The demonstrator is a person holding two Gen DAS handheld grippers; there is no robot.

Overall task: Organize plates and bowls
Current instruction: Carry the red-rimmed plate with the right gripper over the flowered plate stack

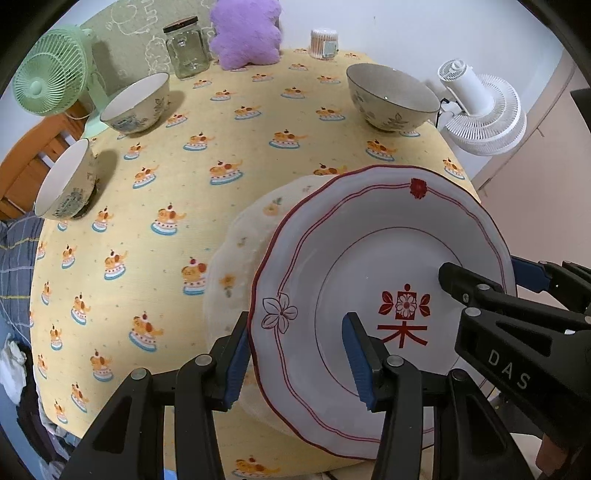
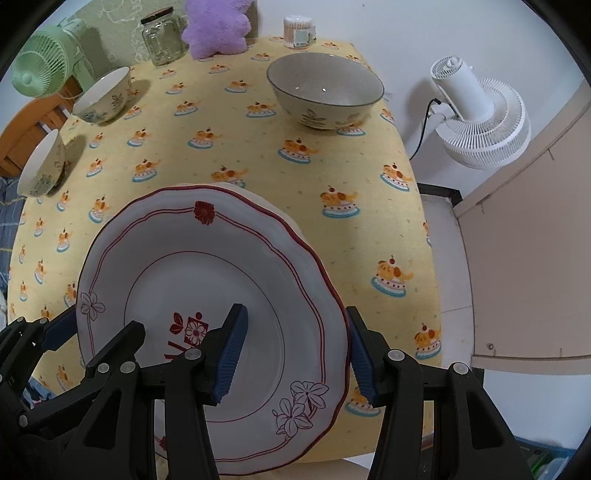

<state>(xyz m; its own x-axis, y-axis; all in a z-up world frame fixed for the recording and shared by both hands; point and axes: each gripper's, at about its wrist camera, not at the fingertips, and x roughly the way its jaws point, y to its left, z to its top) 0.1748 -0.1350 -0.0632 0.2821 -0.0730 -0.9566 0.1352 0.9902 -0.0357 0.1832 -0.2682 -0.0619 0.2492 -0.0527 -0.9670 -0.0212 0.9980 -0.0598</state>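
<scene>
A white plate with a red rim and a red emblem rests on a cream plate with orange fruit prints. My left gripper straddles the red-rimmed plate's left rim, jaws apart. My right gripper straddles its right rim the same way, and it also shows in the left wrist view. A large grey-rimmed bowl stands at the far right. Two smaller floral bowls stand at the left.
A yellow patterned tablecloth covers the table. At the back stand a glass jar, a purple plush cushion, a cotton swab box and a green fan. A white fan stands off the table's right edge.
</scene>
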